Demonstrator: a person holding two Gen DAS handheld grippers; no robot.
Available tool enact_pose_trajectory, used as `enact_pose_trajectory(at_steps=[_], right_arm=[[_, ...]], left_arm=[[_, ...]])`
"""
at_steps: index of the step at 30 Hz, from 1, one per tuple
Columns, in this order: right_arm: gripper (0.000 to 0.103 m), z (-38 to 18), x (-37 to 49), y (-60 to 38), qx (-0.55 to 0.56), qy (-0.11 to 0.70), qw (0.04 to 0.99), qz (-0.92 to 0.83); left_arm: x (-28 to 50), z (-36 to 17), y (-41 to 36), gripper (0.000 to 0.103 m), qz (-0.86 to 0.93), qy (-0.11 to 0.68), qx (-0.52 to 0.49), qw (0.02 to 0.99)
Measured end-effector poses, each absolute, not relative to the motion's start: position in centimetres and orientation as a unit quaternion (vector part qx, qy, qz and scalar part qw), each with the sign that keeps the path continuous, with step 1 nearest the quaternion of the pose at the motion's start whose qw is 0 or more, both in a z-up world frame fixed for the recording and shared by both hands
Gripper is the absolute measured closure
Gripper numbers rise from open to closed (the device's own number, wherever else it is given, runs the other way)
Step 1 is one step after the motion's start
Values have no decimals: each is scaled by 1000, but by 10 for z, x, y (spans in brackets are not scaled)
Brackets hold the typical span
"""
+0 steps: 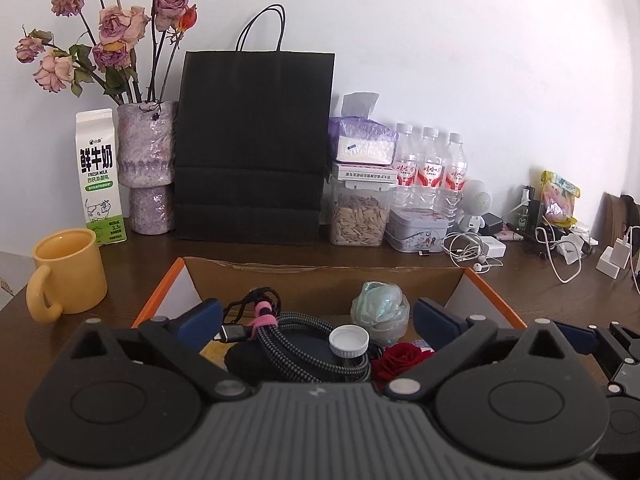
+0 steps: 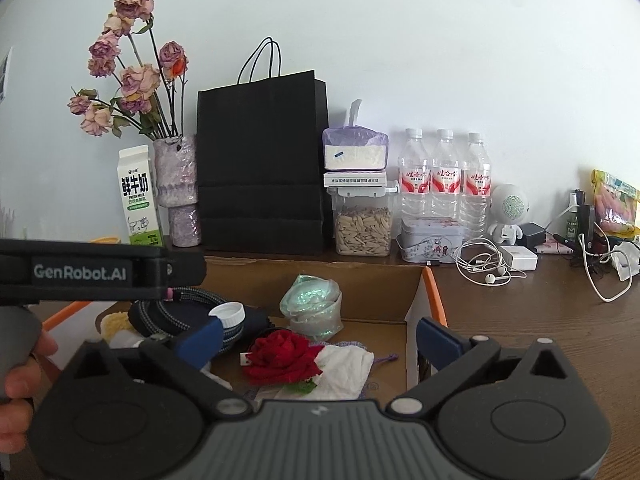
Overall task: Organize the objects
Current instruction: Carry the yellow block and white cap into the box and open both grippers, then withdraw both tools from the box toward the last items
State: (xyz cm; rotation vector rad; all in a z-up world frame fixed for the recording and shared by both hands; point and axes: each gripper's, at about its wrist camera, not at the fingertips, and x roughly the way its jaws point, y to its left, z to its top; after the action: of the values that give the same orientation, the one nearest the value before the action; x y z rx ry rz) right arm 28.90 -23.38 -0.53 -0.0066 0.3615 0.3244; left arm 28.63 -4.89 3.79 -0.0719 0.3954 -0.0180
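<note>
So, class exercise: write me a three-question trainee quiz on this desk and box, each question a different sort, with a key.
1. True or false: the red rose lies inside the cardboard box.
2. How many water bottles stand against the wall? A) two B) three C) four
3. Fill in: left of the black bag, the milk carton stands beside a ____ holding dried flowers.

Key: 1 true. 2 B. 3 vase.

Note for marking: both the left gripper and the right gripper are open over the box and hold nothing.
</note>
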Motion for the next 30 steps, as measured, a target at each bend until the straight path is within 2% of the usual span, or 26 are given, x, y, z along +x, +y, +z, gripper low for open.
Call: enact_pose_trajectory(at_steps=[14,20,22,24,27,30], right_arm=[[0,-2,231,-229,-32,171,970,173],[7,-11,197,-222,-58,196,959,199],[19,-18,191,-215,-72,217,950,214],[27,-25,191,-207,-80,239,941,224],[47,-35,199,-198,-76,275,929,236],[54,-43,208,-191,-68,299,921,239]], left_arm=[[232,40,-25,0,-4,200,-33,979],[202,26,-8,0,7,222,-27,975],[194,22,-1,0,11,229,-26,973],[189,18,3,0,13,236,-25,971],[183,12,9,0,19,248,-25,968],[178,6,14,0,22,257,-28,966]])
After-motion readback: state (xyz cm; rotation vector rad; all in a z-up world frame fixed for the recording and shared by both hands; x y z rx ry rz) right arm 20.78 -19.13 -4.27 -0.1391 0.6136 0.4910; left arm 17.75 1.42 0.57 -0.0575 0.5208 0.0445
